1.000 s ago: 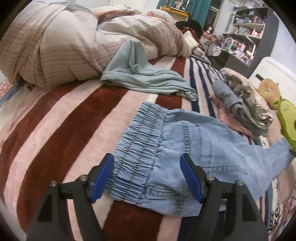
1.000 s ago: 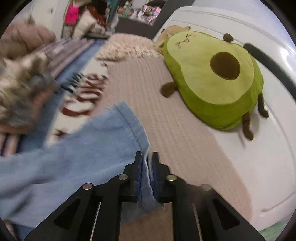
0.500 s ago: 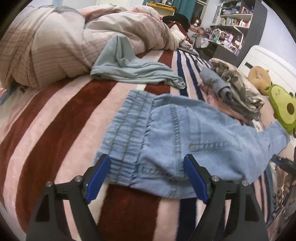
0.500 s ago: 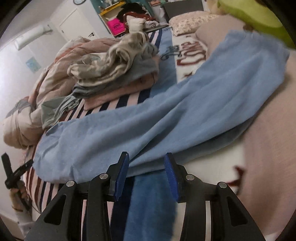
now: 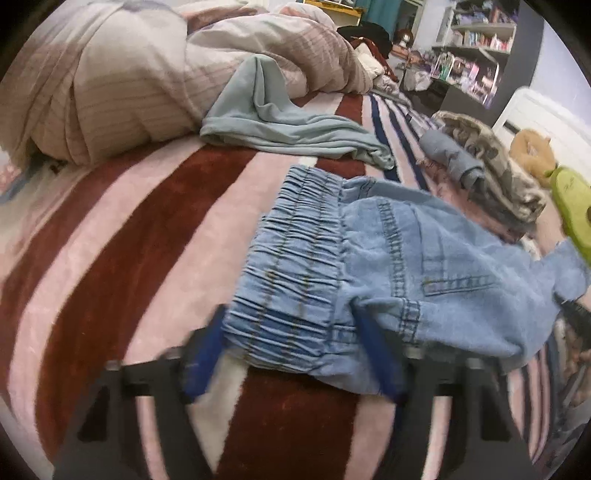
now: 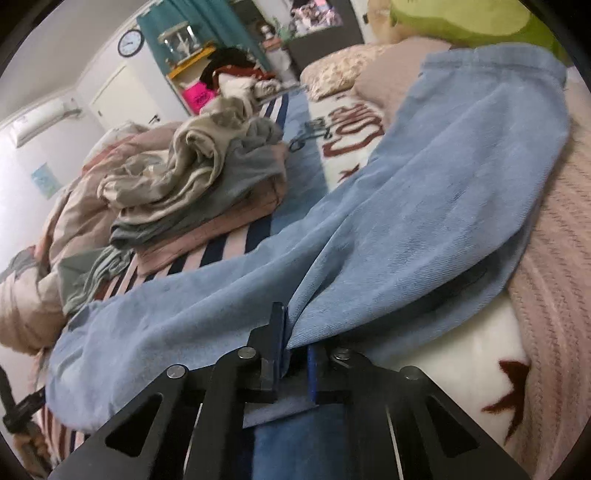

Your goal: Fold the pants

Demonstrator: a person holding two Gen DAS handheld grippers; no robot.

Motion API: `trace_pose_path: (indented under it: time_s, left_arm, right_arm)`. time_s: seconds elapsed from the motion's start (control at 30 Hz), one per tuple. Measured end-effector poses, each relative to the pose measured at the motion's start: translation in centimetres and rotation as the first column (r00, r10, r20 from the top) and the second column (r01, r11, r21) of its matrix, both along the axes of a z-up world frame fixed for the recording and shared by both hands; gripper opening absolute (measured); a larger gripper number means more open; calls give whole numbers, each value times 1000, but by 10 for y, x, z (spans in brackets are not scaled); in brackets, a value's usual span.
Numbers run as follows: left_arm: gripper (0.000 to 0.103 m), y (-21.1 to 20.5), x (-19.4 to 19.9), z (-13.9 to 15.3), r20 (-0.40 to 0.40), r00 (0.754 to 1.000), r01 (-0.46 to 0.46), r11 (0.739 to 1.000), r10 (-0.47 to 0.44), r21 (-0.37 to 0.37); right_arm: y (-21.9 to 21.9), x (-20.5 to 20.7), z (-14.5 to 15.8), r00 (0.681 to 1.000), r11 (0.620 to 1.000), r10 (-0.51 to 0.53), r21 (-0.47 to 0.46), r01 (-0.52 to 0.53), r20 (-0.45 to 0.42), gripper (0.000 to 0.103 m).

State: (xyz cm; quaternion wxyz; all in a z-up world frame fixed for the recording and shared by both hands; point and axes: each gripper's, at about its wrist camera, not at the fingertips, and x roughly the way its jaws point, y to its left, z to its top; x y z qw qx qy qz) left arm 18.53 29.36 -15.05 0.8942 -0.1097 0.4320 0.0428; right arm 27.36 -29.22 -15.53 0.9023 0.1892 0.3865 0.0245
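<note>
Light blue denim pants (image 5: 388,266) lie flat on the striped blanket, with the elastic waistband (image 5: 295,266) nearest the left wrist view. My left gripper (image 5: 291,350) straddles the waistband's near corner. Its blurred blue fingers (image 5: 205,354) are closing with the fabric between them and do not clearly pinch it. In the right wrist view the pants leg (image 6: 406,206) stretches away toward the hem at the upper right. My right gripper (image 6: 295,350) is shut on the leg's near edge, and cloth bunches up out of its pads.
A crumpled striped duvet (image 5: 129,81) and a grey-green garment (image 5: 288,125) lie beyond the waistband. A stack of folded clothes (image 6: 207,184) sits beside the leg. An avocado plush (image 6: 480,18) rests near the hem. Cluttered shelves (image 5: 476,37) stand past the bed.
The left jaws have narrowed around the waistband corner. The right gripper left the hem by the plush, swung to face along the leg, opened, then shut on the leg's edge.
</note>
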Motion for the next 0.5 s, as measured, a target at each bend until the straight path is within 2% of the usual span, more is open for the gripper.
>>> trace_pose_path:
  time_s: [0.13,0.3,0.47,0.5]
  left_arm:
    - [48,-3,-2,0,1,1000,18,998,-18,54]
    - [48,0,-7,-1,-4,999,36,998,-36,44]
    - [61,17,-25,0,-10,1000,25,997,-26,-66]
    - [69,18,-33,1,-7,1000,20,996,-21,-87]
  right_arm:
    - [4,-10,13,999,996,-37,-76,40,40,0]
    - [-7,-15,27,994,984,-94,-146,100,49,0]
    - [-13,-14,17,993,979,-116,-169,112,-15,2]
    - [-11,-15,16,993,976,-113,-189,106,-25,6]
